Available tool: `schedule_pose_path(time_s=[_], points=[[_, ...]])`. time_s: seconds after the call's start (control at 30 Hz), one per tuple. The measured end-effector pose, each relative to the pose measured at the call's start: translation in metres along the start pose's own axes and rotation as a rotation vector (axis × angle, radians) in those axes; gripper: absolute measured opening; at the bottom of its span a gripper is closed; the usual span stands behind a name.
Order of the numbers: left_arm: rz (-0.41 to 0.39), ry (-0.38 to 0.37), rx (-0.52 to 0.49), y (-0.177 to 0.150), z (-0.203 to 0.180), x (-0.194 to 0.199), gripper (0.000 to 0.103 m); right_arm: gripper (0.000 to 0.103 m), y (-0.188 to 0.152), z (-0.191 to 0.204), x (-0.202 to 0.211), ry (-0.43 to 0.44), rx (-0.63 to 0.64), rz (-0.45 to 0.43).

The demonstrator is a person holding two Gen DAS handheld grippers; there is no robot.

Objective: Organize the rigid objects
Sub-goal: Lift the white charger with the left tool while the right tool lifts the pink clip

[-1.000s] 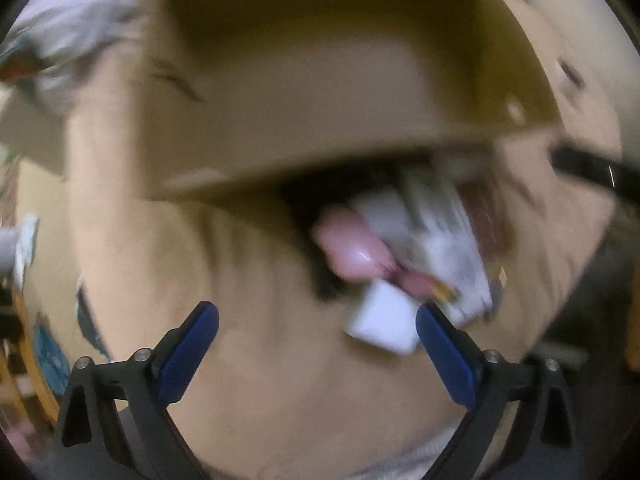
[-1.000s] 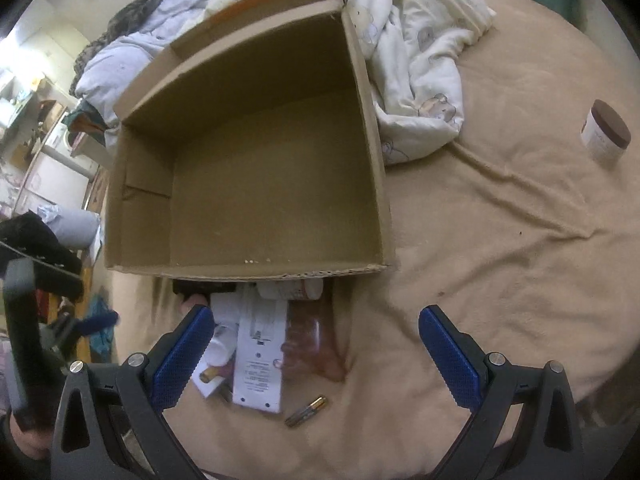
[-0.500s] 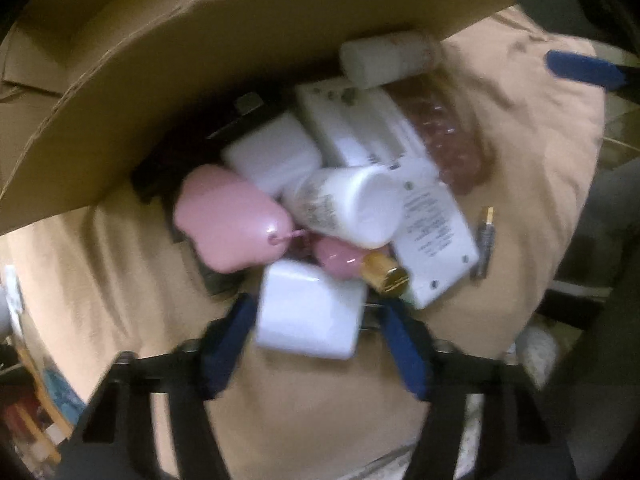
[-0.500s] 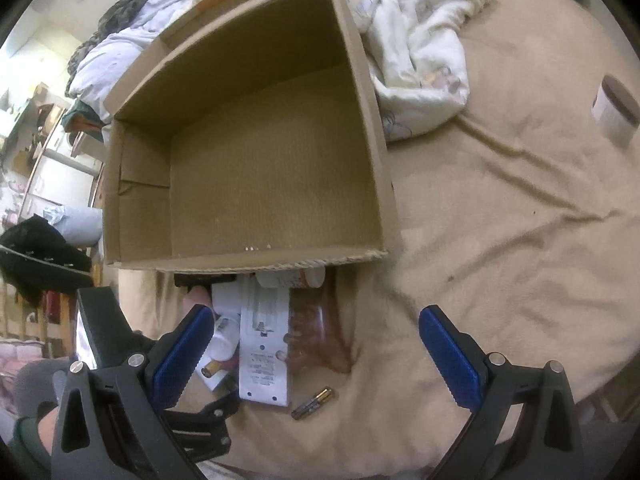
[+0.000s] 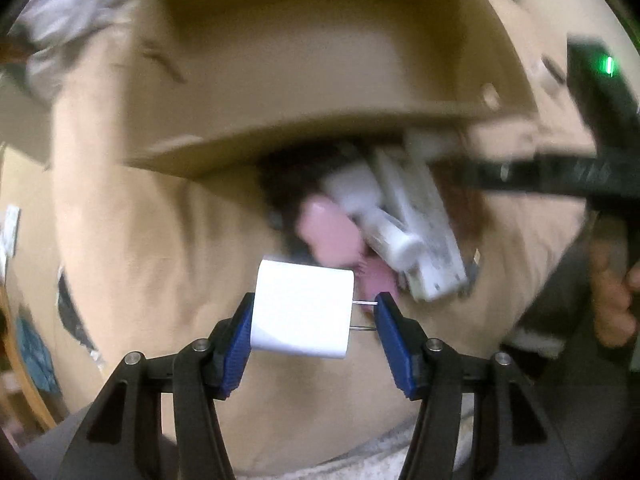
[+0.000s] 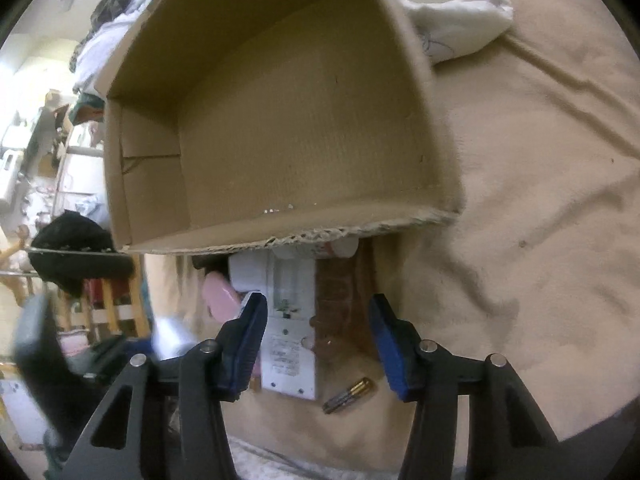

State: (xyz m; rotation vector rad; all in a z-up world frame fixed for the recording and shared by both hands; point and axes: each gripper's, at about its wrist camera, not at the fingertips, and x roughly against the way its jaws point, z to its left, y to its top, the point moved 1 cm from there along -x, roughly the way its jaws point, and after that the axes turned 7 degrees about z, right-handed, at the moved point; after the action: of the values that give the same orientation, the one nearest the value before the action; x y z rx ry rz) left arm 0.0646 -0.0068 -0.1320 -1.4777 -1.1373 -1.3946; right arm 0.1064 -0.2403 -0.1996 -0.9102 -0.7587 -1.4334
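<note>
A white plug adapter (image 5: 302, 314) is gripped by the left gripper (image 5: 314, 336): the block is pinched lengthwise, with one blue pad pressed on its flat end and the other against the tips of its two metal prongs (image 5: 363, 315), and it is held clear of the beige blanket (image 5: 160, 248). Ahead of this gripper, a blurred heap of small objects is seen at the foot of a cardboard box (image 5: 320, 80); a pink case (image 5: 332, 232), a white tube (image 5: 384, 232) and a white flat device (image 5: 428, 240) can be made out in it. To the right of the left gripper, the other tool's black frame and the hand (image 5: 612, 296) around it are visible. The jaws of the right gripper (image 6: 318, 336) have just been closing, and the frames do not show whether the pads press on anything. Between its blue fingers, the white flat device (image 6: 290, 328) and a brownish transparent object (image 6: 340, 312) are framed, lying on the blanket (image 6: 520, 200). A battery (image 6: 348, 395) lies just below the device, near the right finger. The pink case (image 6: 218, 294) lies just beyond the left finger. Directly ahead of the right gripper, the open cardboard box (image 6: 280, 120) is seen with its inside bare, and a white crumpled cloth (image 6: 452, 12) lies past its far right corner.
</note>
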Motion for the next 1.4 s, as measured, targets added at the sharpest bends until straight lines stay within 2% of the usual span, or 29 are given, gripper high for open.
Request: schedule_pose_path(time_s=[0.13, 0.27, 0.3, 0.57, 0.67, 0.77, 0.93, 1.03, 1.1, 1.2, 1.4], points=[[-0.069, 0.056, 0.108, -0.003, 0.03, 0.017, 0.055, 0.056, 0.006, 0.003, -0.022, -0.089, 0.008, 0.031], [-0.102, 0.023, 0.173, -0.002, 0.031, 0.018, 0.055, 0.044, 0.01, 0.003, -0.032, -0.142, 0.041, 0.023], [-0.101, 0.021, 0.176, 0.013, 0.032, 0.015, 0.055, 0.038, 0.011, 0.005, -0.031, -0.15, 0.054, 0.018], [-0.118, -0.014, 0.182, 0.013, 0.017, 0.013, 0.055, 0.038, 0.0, -0.006, -0.019, -0.224, 0.052, 0.028], [-0.121, -0.006, 0.177, 0.014, 0.016, 0.012, 0.055, 0.038, -0.001, 0.001, -0.025, -0.329, 0.107, 0.04], [-0.11, 0.004, 0.179, 0.014, 0.015, 0.01, 0.055, 0.039, 0.002, 0.008, -0.037, -0.36, 0.133, 0.049], [-0.096, 0.034, 0.171, 0.019, 0.012, 0.004, 0.055, 0.041, 0.01, 0.025, -0.053, -0.466, 0.224, 0.026], [-0.124, 0.054, 0.193, 0.019, 0.016, 0.007, 0.055, 0.032, 0.009, 0.029, -0.051, -0.455, 0.233, 0.014], [-0.145, 0.074, 0.204, 0.019, 0.019, 0.012, 0.055, 0.031, 0.001, 0.022, -0.042, -0.431, 0.237, 0.007], [-0.158, 0.057, 0.233, 0.018, 0.026, 0.016, 0.055, 0.03, -0.01, 0.02, -0.029, -0.412, 0.246, -0.012], [-0.169, 0.066, 0.218, 0.015, 0.025, 0.019, 0.055, 0.029, -0.027, 0.044, -0.018, -0.396, 0.288, -0.073]])
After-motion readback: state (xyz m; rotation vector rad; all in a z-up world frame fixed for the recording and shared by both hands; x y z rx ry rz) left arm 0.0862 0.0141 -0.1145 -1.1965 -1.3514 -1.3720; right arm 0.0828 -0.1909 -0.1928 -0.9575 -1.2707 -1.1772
